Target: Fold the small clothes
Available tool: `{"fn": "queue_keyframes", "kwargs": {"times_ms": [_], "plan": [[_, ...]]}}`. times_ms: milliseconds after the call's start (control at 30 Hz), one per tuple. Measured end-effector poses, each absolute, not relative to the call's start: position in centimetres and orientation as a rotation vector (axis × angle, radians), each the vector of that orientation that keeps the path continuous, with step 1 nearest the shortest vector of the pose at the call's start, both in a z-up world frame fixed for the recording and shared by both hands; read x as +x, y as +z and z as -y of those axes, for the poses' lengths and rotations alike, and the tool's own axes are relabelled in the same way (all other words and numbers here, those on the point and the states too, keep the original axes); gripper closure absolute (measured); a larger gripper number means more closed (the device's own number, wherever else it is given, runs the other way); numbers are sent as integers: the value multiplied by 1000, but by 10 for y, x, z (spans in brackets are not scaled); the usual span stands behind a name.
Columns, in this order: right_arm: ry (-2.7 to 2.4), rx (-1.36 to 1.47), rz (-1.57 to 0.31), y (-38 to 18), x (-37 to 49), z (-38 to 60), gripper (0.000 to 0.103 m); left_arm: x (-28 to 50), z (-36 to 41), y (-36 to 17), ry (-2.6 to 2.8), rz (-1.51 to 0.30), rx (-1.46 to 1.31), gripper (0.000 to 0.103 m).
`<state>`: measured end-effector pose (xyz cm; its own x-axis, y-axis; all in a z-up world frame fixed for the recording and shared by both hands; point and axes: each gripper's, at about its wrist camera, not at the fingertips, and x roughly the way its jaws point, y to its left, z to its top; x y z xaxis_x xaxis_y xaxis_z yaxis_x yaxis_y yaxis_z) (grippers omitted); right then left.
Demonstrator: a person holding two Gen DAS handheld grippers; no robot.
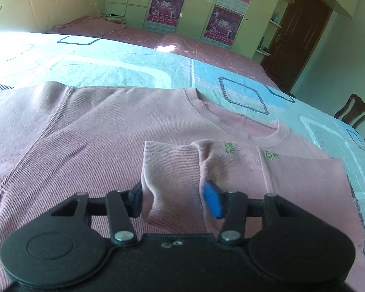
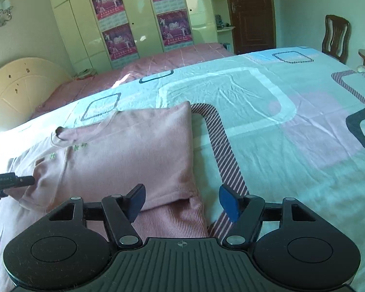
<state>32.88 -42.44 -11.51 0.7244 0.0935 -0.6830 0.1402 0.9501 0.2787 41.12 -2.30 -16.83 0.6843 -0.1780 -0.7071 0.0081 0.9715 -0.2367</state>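
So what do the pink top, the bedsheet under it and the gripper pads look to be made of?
Pink top: a matte rib-knit, likely cotton; fine parallel ribs show, with a thicker ribbed collar and cuff.
Bedsheet: thin woven cloth, probably cotton, matte; sharp fine creases and a flat printed pattern.
Pads on the right gripper: blue, smooth and dull, rubbery or foam-like; hard to say. The arms holding them look like black moulded plastic.

ribbed knit sweater (image 1: pixel 90 131), glossy wardrobe doors (image 2: pixel 80 24)
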Motion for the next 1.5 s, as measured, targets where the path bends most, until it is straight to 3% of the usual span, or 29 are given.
{"fn": "queue_keyframes", "kwargs": {"times_ms": [100,133,167,233,467,500,533,733,767,800,867,900,967,1000,1033,1067,1200,1500], "plan": [[-30,351,-754,-119,363,432,37,415,25,-167,-130,-797,-210,73],[-31,345,-754,-121,375,433,44,414,28,-166,-143,-790,-198,87],[-34,338,-760,-125,388,435,50,412,31,-165,-147,-777,-182,93],[-39,356,-784,-133,413,439,60,406,36,-163,-139,-747,-146,94],[-51,453,-796,-152,473,456,61,400,25,-166,-97,-740,-162,94],[-37,440,-804,-153,478,455,85,398,27,-165,-94,-734,-147,94],[-32,436,-813,-154,480,453,96,397,29,-165,-92,-731,-137,94],[-88,337,-784,-156,472,448,96,403,36,-164,-80,-762,-66,88],[-96,329,-776,-153,470,447,96,402,35,-162,-69,-762,-53,77],[-113,320,-769,-149,468,445,92,401,33,-159,-51,-758,-48,72],[-129,289,-743,-140,460,442,89,400,27,-156,-26,-761,-69,48],[-126,278,-727,-135,455,439,88,399,24,-154,-15,-762,-84,46],[-78,269,-710,-129,445,431,84,397,20,-153,-12,-762,-92,45],[-62,252,-714,-129,442,424,71,397,21,-154,-11,-768,-76,45],[-54,226,-713,-128,438,417,51,398,22,-156,-10,-780,-57,44],[-47,189,-708,-128,434,409,45,399,22,-159,-13,-803,-43,44],[12,134,-801,-139,434,389,44,399,24,-160,-9,-815,-10,42],[201,133,-788,-122,408,322,44,378,10,-136,63,-842,8,41]]}}
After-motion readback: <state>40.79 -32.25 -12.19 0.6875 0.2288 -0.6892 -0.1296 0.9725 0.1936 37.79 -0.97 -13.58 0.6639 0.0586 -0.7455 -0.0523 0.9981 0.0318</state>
